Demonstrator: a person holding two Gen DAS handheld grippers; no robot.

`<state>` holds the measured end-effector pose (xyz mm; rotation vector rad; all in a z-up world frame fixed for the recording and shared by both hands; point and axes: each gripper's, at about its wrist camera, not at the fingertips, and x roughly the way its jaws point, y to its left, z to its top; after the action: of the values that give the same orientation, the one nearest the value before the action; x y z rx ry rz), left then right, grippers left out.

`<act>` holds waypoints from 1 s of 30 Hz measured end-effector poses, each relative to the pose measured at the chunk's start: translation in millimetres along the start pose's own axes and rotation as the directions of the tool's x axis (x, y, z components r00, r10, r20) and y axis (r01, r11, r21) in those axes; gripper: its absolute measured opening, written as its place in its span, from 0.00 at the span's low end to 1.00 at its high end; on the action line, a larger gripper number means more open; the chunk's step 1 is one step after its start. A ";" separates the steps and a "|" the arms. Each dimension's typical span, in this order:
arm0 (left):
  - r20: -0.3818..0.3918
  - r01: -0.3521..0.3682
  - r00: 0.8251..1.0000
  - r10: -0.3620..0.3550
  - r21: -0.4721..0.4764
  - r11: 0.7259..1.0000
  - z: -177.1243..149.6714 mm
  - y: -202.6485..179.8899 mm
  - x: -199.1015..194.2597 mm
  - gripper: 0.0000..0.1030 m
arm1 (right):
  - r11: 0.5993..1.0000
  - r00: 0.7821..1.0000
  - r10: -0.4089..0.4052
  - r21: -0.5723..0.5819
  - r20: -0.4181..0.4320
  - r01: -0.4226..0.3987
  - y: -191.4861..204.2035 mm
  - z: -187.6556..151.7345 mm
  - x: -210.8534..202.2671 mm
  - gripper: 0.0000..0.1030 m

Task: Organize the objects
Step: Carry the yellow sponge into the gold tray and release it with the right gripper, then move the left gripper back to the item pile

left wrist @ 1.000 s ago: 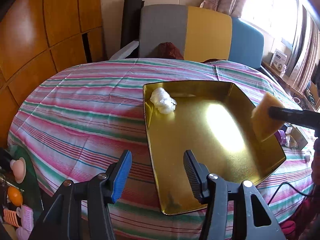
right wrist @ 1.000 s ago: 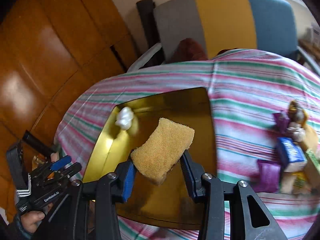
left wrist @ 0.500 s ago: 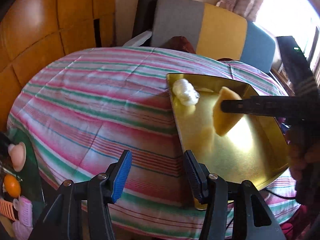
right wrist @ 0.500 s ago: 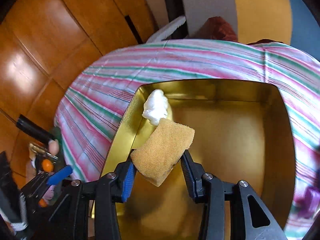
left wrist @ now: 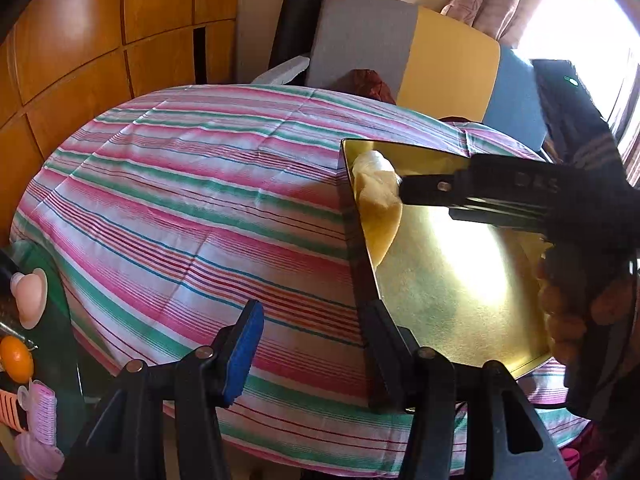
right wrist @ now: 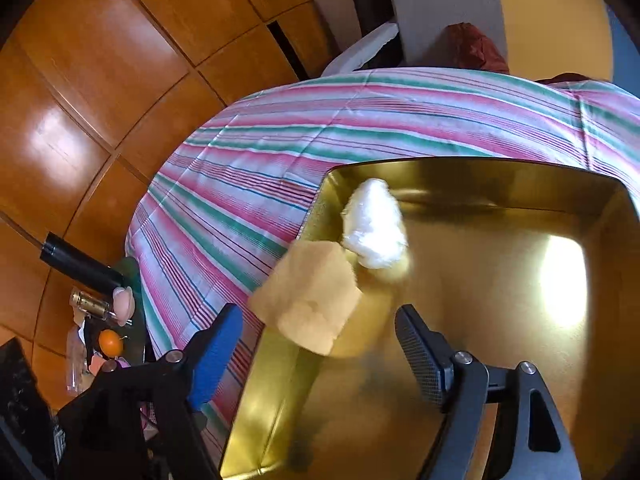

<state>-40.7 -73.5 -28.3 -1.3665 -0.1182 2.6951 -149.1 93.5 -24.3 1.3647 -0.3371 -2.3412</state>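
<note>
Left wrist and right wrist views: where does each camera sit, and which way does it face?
Left wrist: on the left gripper, low at the table edge, facing across the tablecloth; shows its own open fingers and the right gripper over the tray.
Right wrist: on the right gripper, above the tray, looking down at the sponge; open fingers show.
Shared: tray, sponge, white wad, tablecloth.

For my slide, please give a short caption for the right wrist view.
Open right gripper releasing a yellow sponge beside a white wad in the gold tray.
</note>
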 end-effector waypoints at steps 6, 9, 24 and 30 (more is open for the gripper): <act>0.019 -0.002 1.000 0.001 0.025 1.000 0.2 -11.6 -7.5 0.53 | 0.999 0.998 -0.029 0.028 0.050 0.027 -15.3 -15.1 -36.9 0.86; 0.032 0.002 0.999 -0.004 0.049 0.999 -0.5 -20.0 -12.7 0.53 | 0.998 0.995 -0.058 0.033 0.076 0.056 -23.5 -23.5 -56.4 0.88; 0.031 0.055 0.998 -0.061 0.166 0.985 -6.4 -75.7 -20.5 0.53 | 0.966 0.949 -0.251 0.118 0.191 0.232 -108.3 -75.2 -171.1 0.92; 0.018 0.082 0.996 -0.089 0.231 0.969 -8.5 -103.8 -19.5 0.53 | 0.911 0.893 -0.390 0.233 0.222 0.340 -168.1 -93.5 -225.1 0.98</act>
<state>-15.2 26.7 -5.0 -1.2265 0.1267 2.5625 -6.8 346.1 35.9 1.2884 -0.4184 -2.8857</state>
